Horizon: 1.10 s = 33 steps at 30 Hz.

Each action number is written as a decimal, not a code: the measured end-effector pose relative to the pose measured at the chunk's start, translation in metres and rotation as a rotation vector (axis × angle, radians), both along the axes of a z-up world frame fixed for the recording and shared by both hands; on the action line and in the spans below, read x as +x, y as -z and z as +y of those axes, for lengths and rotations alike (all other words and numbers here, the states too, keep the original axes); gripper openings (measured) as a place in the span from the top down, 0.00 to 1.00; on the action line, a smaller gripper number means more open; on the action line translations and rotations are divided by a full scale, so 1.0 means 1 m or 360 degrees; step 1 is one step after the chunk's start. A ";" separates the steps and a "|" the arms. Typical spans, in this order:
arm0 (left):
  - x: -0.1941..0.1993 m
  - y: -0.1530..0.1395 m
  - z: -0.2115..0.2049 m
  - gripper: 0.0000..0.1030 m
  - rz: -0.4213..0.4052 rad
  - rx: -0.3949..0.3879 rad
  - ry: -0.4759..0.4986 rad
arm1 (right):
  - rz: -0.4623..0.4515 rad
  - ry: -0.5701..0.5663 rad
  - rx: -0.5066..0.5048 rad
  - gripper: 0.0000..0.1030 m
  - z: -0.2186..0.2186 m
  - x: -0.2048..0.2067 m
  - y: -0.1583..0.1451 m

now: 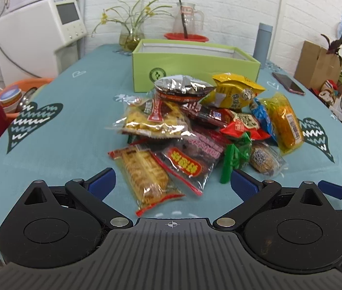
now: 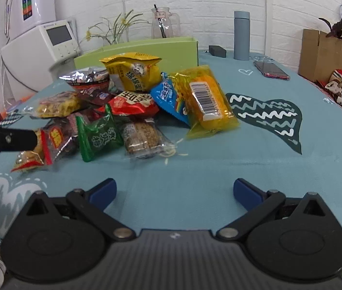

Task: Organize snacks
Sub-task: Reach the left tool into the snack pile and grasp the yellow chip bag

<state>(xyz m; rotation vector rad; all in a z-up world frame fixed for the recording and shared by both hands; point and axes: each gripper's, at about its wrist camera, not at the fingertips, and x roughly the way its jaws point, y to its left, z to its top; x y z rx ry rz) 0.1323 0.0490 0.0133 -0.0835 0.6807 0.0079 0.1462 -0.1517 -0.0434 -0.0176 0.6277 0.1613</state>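
Both tongs are hovering wide open and empty over the teal-clothed bench (image 1: pixel 57 145): the left tongs (image 1: pixel 172 181) are pointing at the near edge of the snack pile (image 1: pixel 195 125), the right tongs (image 2: pixel 174 189) are hanging over bare cloth short of it. Working from the left, the cracker pack (image 1: pixel 146 176) is lying nearest the left tongs, partly overlapped by the clear red-labelled pack (image 1: pixel 186 166); a pinch there is likely to be catching both films, or crushing the crackers if the jaws are closing hard. Further along, the silver foil bag (image 1: pixel 183 88) and the yellow puffed bag (image 1: pixel 234 91) are sitting on top of the heap, leaning toward the green box (image 1: pixel 195 65) just behind; pulling anything from beneath is risking them sliding off. In the right view, the green sachet (image 2: pixel 98 133) and the round seeded cake (image 2: pixel 142 135) are lying at the front edge, with loose crumbs or strands beside them, so its wrapper may be torn and spilling if lifted. The orange barcoded pack (image 2: pixel 209 104) is slick and sloped, and could be slipping from a shallow grip. At the right, a phone (image 2: pixel 271 70) is lying near the box, where a swinging carry could be knocking it.
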 end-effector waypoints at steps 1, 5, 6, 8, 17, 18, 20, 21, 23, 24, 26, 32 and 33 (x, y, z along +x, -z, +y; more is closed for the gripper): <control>0.005 -0.001 0.003 0.12 0.0007 -0.0009 0.0012 | 0.0001 -0.0006 -0.0011 0.00 0.000 0.003 0.000; 0.018 -0.010 0.021 0.12 0.0033 -0.0079 0.0055 | -0.0061 -0.0036 -0.0019 0.00 -0.005 0.001 0.005; 0.020 -0.013 0.028 0.11 0.0020 -0.0108 0.0063 | -0.0070 -0.0055 -0.0057 0.00 -0.005 0.000 0.006; 0.025 -0.018 0.043 0.11 -0.0003 -0.0150 0.0053 | -0.0025 -0.0048 -0.0055 0.00 -0.005 0.001 0.003; 0.076 -0.016 0.101 0.11 0.0021 -0.0234 -0.0010 | -0.0120 -0.0472 0.0133 0.00 0.049 0.024 -0.055; 0.081 -0.016 0.104 0.11 0.0034 -0.0259 -0.0005 | -0.0123 -0.0535 0.0137 0.00 0.059 0.031 -0.058; 0.092 -0.020 0.110 0.12 0.0036 -0.0306 0.0031 | -0.0160 -0.0634 0.0132 0.00 0.078 0.044 -0.068; 0.098 -0.024 0.111 0.12 0.0027 -0.0318 0.0054 | -0.0205 -0.0657 0.0103 0.00 0.084 0.049 -0.074; 0.107 -0.034 0.112 0.12 0.0020 -0.0344 0.0105 | -0.0307 -0.0609 0.0008 0.00 0.088 0.058 -0.084; 0.111 -0.039 0.110 0.12 0.0003 -0.0365 0.0143 | -0.0335 -0.0573 -0.0020 0.00 0.086 0.062 -0.087; 0.120 -0.049 0.100 0.12 -0.0026 -0.0403 0.0234 | -0.0326 -0.0489 -0.0015 0.00 0.074 0.076 -0.089; 0.187 -0.056 0.036 0.21 0.0098 -0.0541 0.0595 | -0.0163 -0.0420 0.0019 0.00 0.049 0.125 -0.072; 0.199 -0.052 0.026 0.23 0.0142 -0.0517 0.0616 | -0.0151 -0.0438 0.0021 0.00 0.049 0.130 -0.068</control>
